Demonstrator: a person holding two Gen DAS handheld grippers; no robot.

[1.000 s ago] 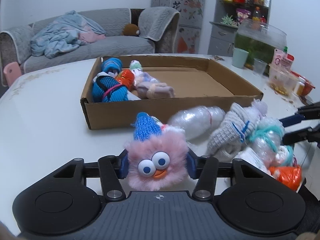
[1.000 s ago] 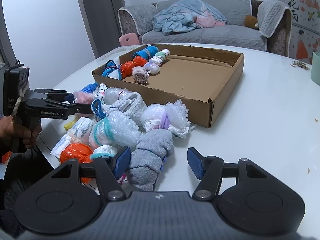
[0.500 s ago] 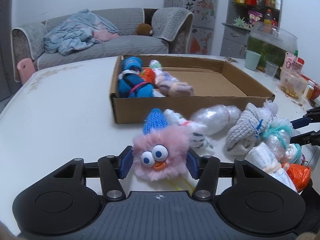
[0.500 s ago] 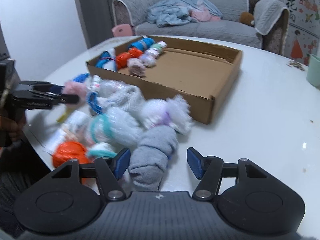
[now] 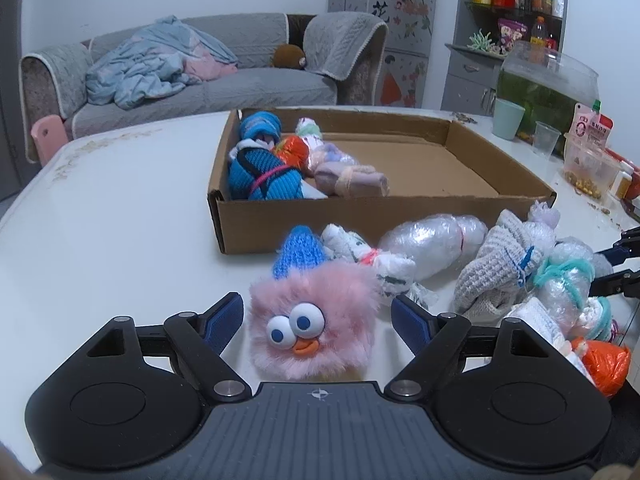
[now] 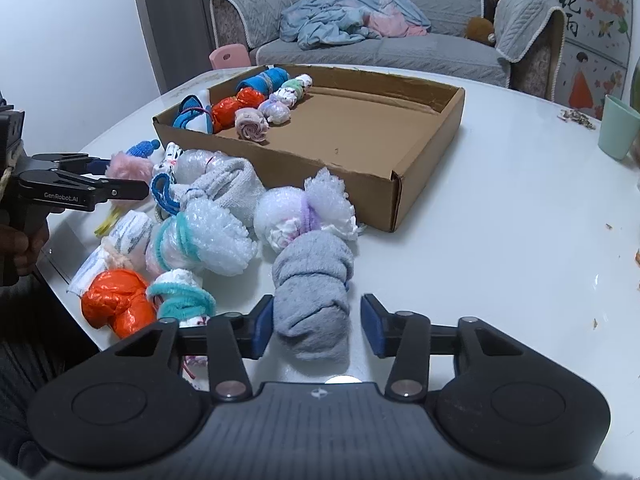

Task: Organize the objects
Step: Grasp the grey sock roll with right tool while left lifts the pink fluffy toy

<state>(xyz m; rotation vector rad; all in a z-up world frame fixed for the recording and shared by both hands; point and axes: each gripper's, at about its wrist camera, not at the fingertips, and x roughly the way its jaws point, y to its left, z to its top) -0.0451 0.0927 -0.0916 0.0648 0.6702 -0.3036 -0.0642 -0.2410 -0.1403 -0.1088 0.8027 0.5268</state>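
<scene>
A pink fluffy toy point(image 5: 314, 322) with googly eyes and a blue knit hat lies on the white table between the jaws of my left gripper point(image 5: 318, 316), which is open; small gaps show on both sides. It also shows in the right wrist view point(image 6: 127, 168). My right gripper point(image 6: 316, 322) is open around a grey rolled sock point(image 6: 314, 292). A cardboard box point(image 5: 404, 226) holds several wrapped bundles at its left end. More bundles point(image 6: 200, 236) lie loose in front of the box.
An orange bundle point(image 6: 116, 298) sits near the table's front edge. A green cup point(image 6: 618, 126), a clear cup point(image 5: 546, 138) and food containers point(image 5: 588, 164) stand at the right. A sofa point(image 5: 200, 76) is behind the table.
My left gripper has opened and let go of the pink toy, which now rests on the table. My right gripper has moved forward so the grey sock lies between its jaws.
</scene>
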